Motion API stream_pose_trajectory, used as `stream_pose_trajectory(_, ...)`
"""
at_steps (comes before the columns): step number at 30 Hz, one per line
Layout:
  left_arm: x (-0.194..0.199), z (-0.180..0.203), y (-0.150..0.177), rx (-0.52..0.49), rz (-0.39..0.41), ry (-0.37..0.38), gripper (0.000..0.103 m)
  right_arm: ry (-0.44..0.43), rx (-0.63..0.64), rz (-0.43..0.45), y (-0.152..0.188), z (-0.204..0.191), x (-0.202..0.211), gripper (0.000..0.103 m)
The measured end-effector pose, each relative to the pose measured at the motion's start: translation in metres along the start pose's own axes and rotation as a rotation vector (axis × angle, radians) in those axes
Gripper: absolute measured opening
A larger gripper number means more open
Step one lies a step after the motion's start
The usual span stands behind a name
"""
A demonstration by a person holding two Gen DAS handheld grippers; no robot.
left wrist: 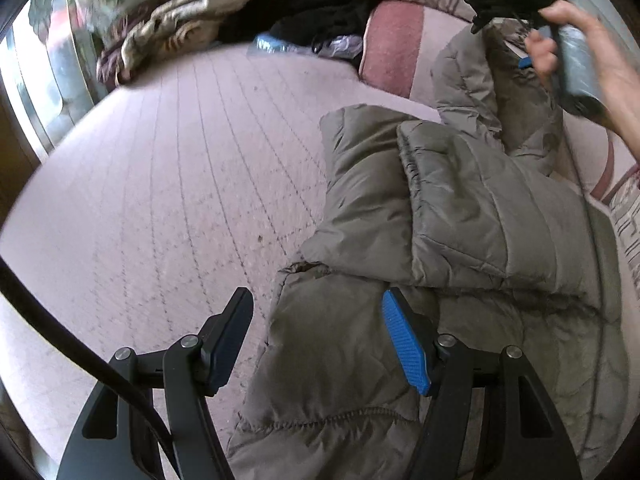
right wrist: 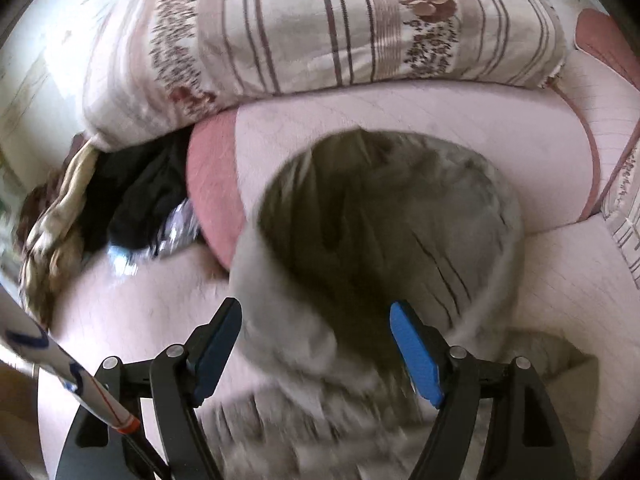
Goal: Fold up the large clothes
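A quilted, olive-grey padded jacket [left wrist: 460, 216] lies on a pale pink quilted bed cover [left wrist: 180, 168], its sleeves already laid across the body. The left hand-held gripper [left wrist: 316, 340] hangs with jaws spread over the jacket's near edge: the blue pad sits above the fabric, the dark pad above bare cover, and nothing is pinched. Ahead and to its right, the right hand-held gripper [right wrist: 316, 348] is held by a bare hand [left wrist: 556, 40] above the jacket's fur-lined hood [right wrist: 384, 216]; its jaws also stand spread, the hood lying just ahead of and between the pads, with no grip visible, though that view is blurred. The step in hand appears to be folding the hood down onto the body. To do it well, each gripper should close on a full pinch of the thick padding near an edge, lift only enough to clear the layers beneath, and lay the fold squarely so the crossed sleeves stay put. A striped floral pillow [right wrist: 320, 28] lies beyond the hood.
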State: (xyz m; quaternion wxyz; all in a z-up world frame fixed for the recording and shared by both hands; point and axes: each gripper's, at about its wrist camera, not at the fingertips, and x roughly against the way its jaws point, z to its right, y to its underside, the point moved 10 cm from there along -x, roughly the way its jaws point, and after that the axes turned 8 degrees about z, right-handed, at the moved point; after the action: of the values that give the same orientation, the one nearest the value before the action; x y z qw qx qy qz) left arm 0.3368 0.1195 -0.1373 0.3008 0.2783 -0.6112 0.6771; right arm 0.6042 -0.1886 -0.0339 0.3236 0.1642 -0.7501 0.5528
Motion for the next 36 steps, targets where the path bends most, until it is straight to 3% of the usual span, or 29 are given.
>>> stream_pose_trajectory(7, -0.011, -0.005, 0.003, 0.049, -0.037, 0.033, 0.066, 0.04, -0.11, -0.008, -0.025, 0.0, -0.053, 0.081)
stream_pose_trajectory(8, -0.012, -0.006, 0.003, 0.051, -0.038, 0.033, 0.066, 0.037, -0.12, -0.013, -0.026, 0.001, -0.055, 0.077)
stream_pose_trajectory(9, -0.012, -0.007, 0.003, 0.054, -0.039, 0.029, 0.066, 0.022, -0.135, -0.016, -0.026, 0.002, -0.056, 0.051)
stream_pose_trajectory(11, -0.011, -0.007, 0.002, 0.06, -0.038, 0.029, 0.066, -0.038, -0.161, -0.052, -0.021, 0.002, -0.051, 0.011)
stream_pose_trajectory(18, 0.002, -0.013, -0.004, 0.058, -0.003, 0.019, 0.066, -0.085, -0.05, 0.004, 0.002, 0.011, 0.05, 0.007)
stream_pose_trajectory(21, 0.008, -0.018, -0.005, 0.074, 0.007, 0.018, 0.066, -0.122, -0.022, 0.007, 0.031, 0.019, 0.103, 0.007)
stream_pose_trajectory(26, 0.02, -0.028, -0.004, 0.095, 0.015, 0.024, 0.066, -0.172, 0.005, -0.036, 0.114, 0.033, 0.177, 0.007)
stream_pose_trajectory(30, 0.028, -0.039, -0.004, 0.117, 0.031, 0.021, 0.066, -0.203, -0.022, -0.125, 0.194, 0.035, 0.193, 0.007)
stream_pose_trajectory(33, 0.032, -0.047, -0.006, 0.133, 0.045, 0.005, 0.066, -0.207, -0.091, -0.204, 0.245, 0.038, 0.169, 0.007)
stream_pose_trajectory(36, 0.033, -0.053, -0.005, 0.138, 0.044, -0.01, 0.066, -0.158, -0.102, -0.228, 0.267, 0.04, 0.13, 0.006)
